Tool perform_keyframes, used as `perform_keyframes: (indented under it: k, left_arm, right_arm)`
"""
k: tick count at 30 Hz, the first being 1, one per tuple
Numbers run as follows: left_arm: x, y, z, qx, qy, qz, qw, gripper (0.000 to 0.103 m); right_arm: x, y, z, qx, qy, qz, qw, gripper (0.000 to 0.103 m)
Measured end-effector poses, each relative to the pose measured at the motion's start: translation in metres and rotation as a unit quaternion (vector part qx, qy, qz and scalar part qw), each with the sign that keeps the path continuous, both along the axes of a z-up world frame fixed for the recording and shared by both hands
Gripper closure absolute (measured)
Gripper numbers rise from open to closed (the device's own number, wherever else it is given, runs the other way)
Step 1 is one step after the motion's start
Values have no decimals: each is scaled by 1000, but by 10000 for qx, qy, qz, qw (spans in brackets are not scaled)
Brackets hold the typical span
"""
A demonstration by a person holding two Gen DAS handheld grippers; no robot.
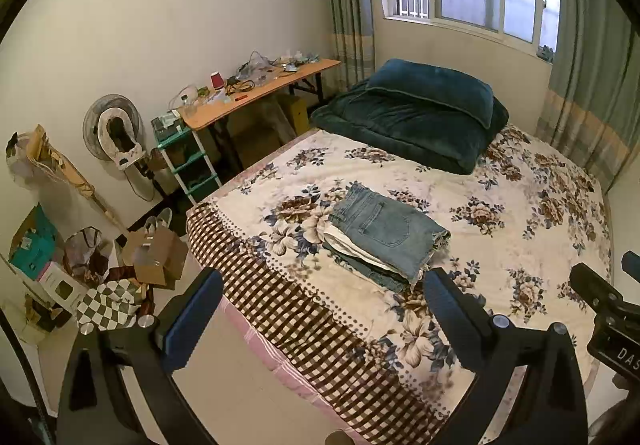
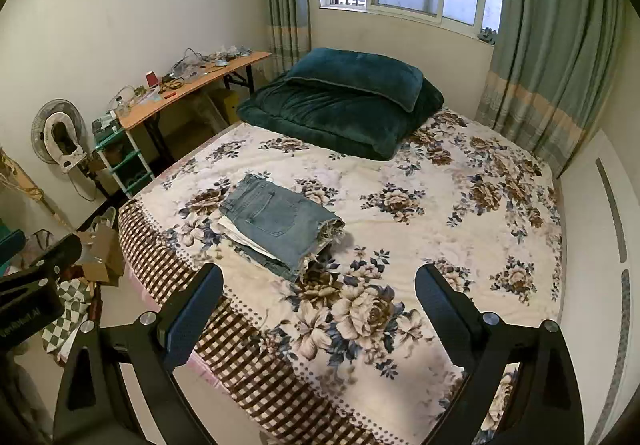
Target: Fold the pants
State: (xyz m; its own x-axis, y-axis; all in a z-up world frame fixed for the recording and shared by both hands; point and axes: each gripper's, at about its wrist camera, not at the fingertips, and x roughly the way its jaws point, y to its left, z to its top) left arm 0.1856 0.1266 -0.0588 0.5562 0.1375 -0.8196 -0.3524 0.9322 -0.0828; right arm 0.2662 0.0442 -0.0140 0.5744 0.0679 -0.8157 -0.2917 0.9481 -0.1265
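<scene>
The pants (image 1: 386,231) lie folded in a compact stack near the left foot corner of the bed (image 1: 520,229), a denim pair on top with its back pocket showing, a pale layer and at least one darker pair beneath it. Neither tool touches them. The left gripper (image 1: 324,319) hangs above the checked edge of the bedspread with its fingers spread wide and nothing between them; the right gripper (image 2: 318,315) hangs over the floral cover, likewise wide apart and empty.

Judging from how things lie, the fold on the top pair looks done and the hands are drawn back from the stack. Either the task is finished or another garment is to be fetched; no unfolded pair shows on the bed in either view, so I lean toward finished. If a tidy-up is wanted, the next move calls for a low approach to the frayed hem side (the loose edge nearest the right gripper), pinching all layers together so the stack does not slide apart.

The left wrist view takes in the floor beside the bed: cardboard boxes (image 1: 156,257), a checked cloth (image 1: 110,307), and the fan (image 1: 114,125) against the wall. It also catches part of the other tool at its right edge. The right wrist view shows instead the far side of the bed and a white panel (image 2: 600,245) along it, possibly a radiator or wardrobe door, hard to tell under the lens distortion. Both views show the dark green quilt (image 2: 340,101) at the head of the bed and the cluttered desk (image 2: 192,85).
</scene>
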Motion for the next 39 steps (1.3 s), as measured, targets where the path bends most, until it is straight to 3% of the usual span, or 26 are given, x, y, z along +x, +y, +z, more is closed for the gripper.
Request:
perform_keyframes:
  k: [21, 39]
  left_arm:
    - [9, -1, 7, -7, -48, -51, 10000, 0]
    - [4, -4, 12, 77, -152, -59, 9998, 0]
  right_arm:
    - [-9, -5, -11, 43, 8, 65, 10000, 4]
    - [-12, 4, -1, 57, -14, 165, 9998, 4]
